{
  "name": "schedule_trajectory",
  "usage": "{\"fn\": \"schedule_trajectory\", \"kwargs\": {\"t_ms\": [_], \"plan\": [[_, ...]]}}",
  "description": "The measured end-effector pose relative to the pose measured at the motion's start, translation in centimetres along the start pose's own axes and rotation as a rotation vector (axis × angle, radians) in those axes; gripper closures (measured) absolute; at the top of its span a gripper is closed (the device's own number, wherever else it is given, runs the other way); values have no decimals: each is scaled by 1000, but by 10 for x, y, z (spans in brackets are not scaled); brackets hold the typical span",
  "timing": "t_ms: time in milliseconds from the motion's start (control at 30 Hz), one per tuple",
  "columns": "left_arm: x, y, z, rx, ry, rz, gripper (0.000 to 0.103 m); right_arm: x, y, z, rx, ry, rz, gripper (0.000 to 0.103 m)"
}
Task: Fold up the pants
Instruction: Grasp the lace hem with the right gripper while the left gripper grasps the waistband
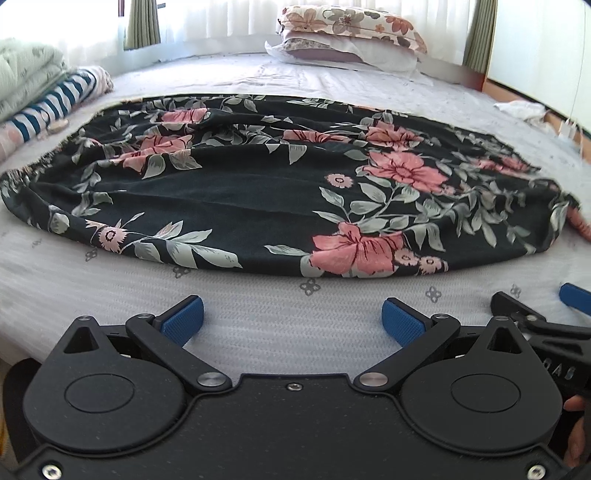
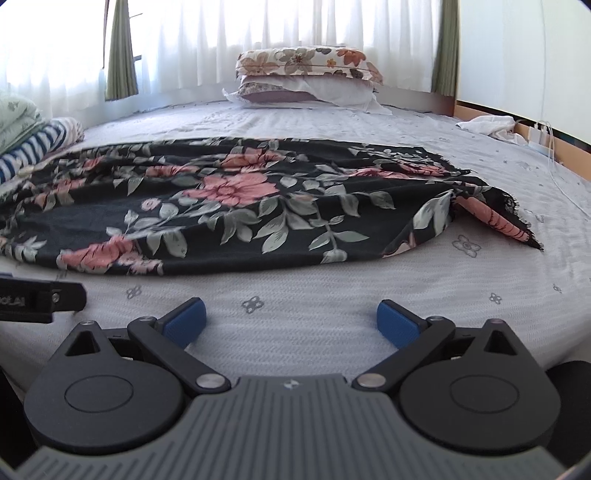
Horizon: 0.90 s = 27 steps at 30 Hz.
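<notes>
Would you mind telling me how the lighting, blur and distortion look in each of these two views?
Left wrist view: the curtains are blown out by backlight, the fisheye bows the pants, and the edges smear. Right wrist view: the same window glare, the pants look slightly soft, and both grippers, left and right, stay sharp.

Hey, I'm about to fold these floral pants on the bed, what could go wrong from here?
1. The black floral-print fabric pants lie wrinkled, with ridges across the middle, so a fold now may lock in creases.
2. At the right end an under layer sticks out; grabbing only the top layer could leave it behind.
3. Both tongs, left and right, are open just above the white textured bedsheet and might pinch it too.
</notes>
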<state>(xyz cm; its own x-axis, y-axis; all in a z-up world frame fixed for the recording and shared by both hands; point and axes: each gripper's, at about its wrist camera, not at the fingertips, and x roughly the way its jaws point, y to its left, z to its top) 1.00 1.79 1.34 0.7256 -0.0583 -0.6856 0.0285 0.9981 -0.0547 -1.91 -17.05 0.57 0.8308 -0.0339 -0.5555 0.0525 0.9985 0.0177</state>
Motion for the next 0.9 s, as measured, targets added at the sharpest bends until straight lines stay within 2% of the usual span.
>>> {"fn": "schedule_trajectory", "kwargs": {"t_ms": [67,167,300,433,567,633,700,733,800,867,900], "plan": [[-1,8,2,-4,-2,9,0,-3,-12,3,69,-22,-23,0],[1,23,9,-15,-16,74,0,-1,-45,10,229,-37,-29,0],[9,63,26,-105,-27,132,0,11,-98,22,437,-21,-29,0],[18,116,48,-225,-52,211,0,23,-137,33,567,-27,-90,0],[25,179,79,-338,-109,343,0,39,-173,38,705,-11,-130,9],[26,213,93,-412,-139,410,0,46,-188,41,751,-11,-142,10],[27,246,104,-486,-147,448,2,54,-200,47,768,-12,-162,11],[28,260,108,-513,-141,462,5,58,-206,49,773,-6,-180,16],[33,284,112,-558,-125,485,8,69,-216,55,790,23,-210,32],[40,302,113,-581,-111,500,9,78,-225,59,805,60,-230,53],[42,306,112,-583,-105,511,9,81,-229,61,813,68,-228,55]]}}
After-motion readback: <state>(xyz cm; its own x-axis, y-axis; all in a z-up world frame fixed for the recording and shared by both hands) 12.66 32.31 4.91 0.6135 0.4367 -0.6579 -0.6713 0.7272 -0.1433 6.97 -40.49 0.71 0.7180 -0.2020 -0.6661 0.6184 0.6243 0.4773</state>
